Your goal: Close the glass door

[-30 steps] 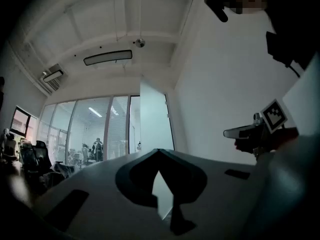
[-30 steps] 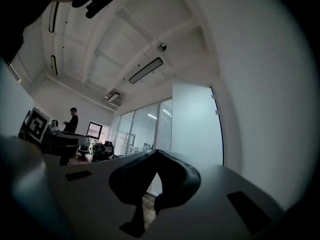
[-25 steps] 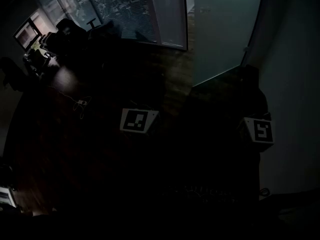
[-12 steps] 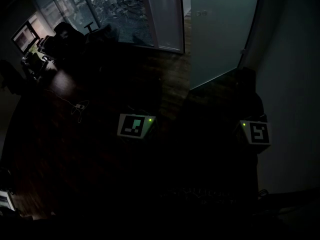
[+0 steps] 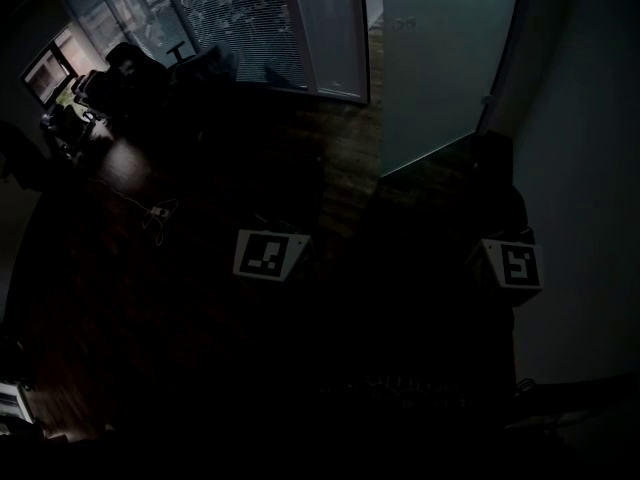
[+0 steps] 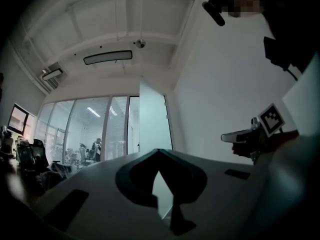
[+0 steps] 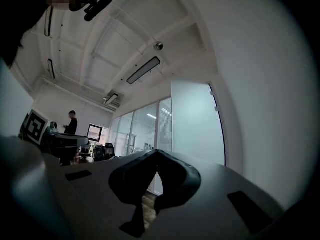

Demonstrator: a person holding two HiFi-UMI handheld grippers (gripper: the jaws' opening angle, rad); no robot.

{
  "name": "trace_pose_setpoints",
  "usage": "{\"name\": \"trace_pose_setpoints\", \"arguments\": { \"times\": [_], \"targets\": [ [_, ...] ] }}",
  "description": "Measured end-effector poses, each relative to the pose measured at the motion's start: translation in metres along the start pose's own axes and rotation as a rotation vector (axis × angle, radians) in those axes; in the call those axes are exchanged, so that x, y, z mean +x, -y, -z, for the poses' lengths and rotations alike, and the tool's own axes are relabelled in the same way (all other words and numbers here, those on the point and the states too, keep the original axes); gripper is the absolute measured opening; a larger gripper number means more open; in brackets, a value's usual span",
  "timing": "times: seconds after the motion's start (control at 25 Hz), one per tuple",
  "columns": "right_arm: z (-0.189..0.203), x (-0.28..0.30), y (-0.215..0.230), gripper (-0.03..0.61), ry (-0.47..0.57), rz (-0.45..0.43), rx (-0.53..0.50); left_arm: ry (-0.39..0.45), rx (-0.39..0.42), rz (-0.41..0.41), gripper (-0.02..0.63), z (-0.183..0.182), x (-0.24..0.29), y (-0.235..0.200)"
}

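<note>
1. Dim office; ceiling [image 6: 125, 24] visible only in gripper views, dark floor [image 5: 340, 158] mainly in head view.
2. Glass door [image 5: 440, 58] ahead, beside white wall [image 5: 580, 168], apart from both grippers.
3. Left gripper [image 6: 159, 152] and right gripper [image 7: 157, 152]: jaws together, empty.

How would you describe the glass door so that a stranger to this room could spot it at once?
Find the long glass partition wall with slatted blinds across the room. Between it and the plain pale wall stands the tall frosted glass door: milky and blank, unlike the see-through panes.
</note>
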State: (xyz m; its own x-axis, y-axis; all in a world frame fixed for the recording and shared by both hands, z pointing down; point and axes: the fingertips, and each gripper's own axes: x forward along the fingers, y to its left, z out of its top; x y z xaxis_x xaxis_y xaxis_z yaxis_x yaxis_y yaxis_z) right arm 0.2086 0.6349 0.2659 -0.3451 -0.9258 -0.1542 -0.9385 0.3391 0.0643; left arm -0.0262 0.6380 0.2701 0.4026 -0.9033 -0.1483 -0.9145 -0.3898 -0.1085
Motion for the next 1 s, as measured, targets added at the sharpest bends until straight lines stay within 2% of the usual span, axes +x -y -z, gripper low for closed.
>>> {"name": "trace_pose_setpoints", "arguments": {
  "times": [0.32,0.6,1.0],
  "targets": [
    [0.012,0.014,-0.01,0.002,-0.015,0.009,0.004,0.043,-0.02,0.031,0.002,0.003,0.001,-0.015],
    [0.013,0.028,-0.021,0.003,-0.023,0.008,0.01,0.1,0.0,0.083,0.002,-0.004,0.007,-0.023],
    [0.031,0.051,-0.007,0.003,-0.057,0.047,0.001,0.038,0.01,0.127,0.002,0.025,0.038,-0.021]
  ]
}}
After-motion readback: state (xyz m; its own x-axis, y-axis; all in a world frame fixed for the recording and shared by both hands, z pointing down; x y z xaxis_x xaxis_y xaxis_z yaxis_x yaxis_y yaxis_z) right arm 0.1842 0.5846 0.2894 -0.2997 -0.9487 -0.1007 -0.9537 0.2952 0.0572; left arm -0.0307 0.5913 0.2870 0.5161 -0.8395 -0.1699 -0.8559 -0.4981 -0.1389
